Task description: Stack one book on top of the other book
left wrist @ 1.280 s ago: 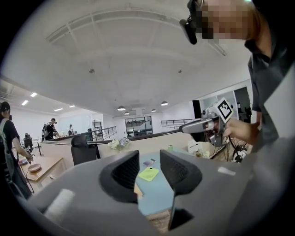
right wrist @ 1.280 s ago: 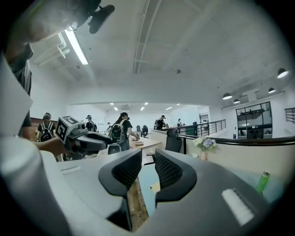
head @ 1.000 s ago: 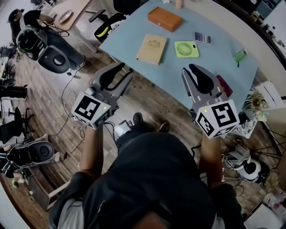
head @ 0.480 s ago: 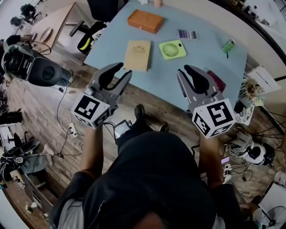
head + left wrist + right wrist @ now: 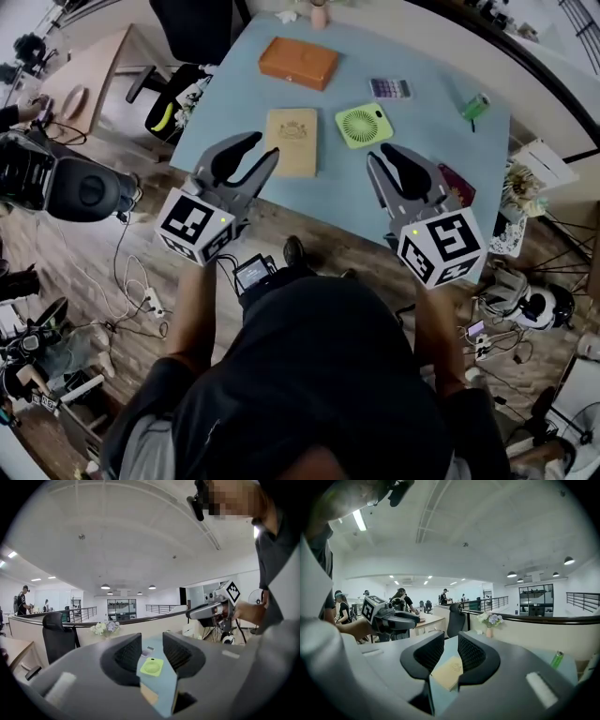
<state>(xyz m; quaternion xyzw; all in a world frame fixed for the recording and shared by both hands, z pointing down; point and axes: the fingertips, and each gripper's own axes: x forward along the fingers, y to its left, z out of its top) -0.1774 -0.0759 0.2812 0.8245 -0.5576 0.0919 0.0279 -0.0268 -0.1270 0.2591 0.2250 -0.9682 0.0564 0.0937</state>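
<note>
Books for the stack lie apart on the blue table [image 5: 234,103]: a thin tan book [image 5: 292,141] at upper centre of the head view, near the table's front edge, and a thicker orange book [image 5: 299,62] above it, toward the far side. A green fan [image 5: 364,125] sits just right of the tan book, with a calculator [image 5: 389,88] beyond it.

The left gripper [image 5: 261,148] hangs at the front edge, just left of the tan book, jaws parted with nothing between them. The right gripper [image 5: 382,157] is lower right of the fan, likewise spread and empty; its own view looks between the jaws at the tan book [image 5: 449,671].

The tan book looks light and stiff, probably the easier one to carry. It lies flat, so a jaw likely has to slip under a long edge, perhaps after nudging it over the table's edge. The orange one seems heavier and suits the base.
</note>
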